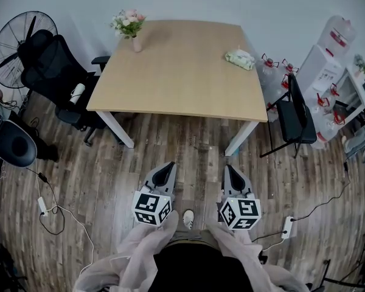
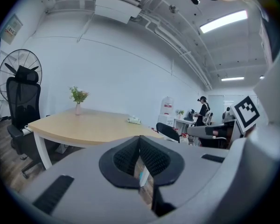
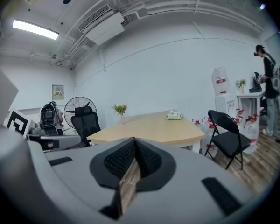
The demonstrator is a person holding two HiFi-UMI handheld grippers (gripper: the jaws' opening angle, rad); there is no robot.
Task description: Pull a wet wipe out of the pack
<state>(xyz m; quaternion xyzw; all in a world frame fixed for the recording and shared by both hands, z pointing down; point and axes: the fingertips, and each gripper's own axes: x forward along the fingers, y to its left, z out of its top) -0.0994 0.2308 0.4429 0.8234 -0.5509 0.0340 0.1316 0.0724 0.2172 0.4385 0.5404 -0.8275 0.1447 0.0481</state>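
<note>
The wet wipe pack (image 1: 239,58) is seen as a soft, slightly crumpled packet, pale green and white. It is laid flat on the desk (image 1: 182,78), close to the far right corner. Whether its flap is open cannot be told.

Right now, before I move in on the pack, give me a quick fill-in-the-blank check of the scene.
In the head view, the wet wipe pack lies near the table's far ___ corner.
The vase of flowers stands at its far ___ corner.
The left gripper and right gripper both have their jaws ___, holding nothing.
Both hang over the wooden ___, short of the table.
Missing words: right; left; shut; floor.
</note>
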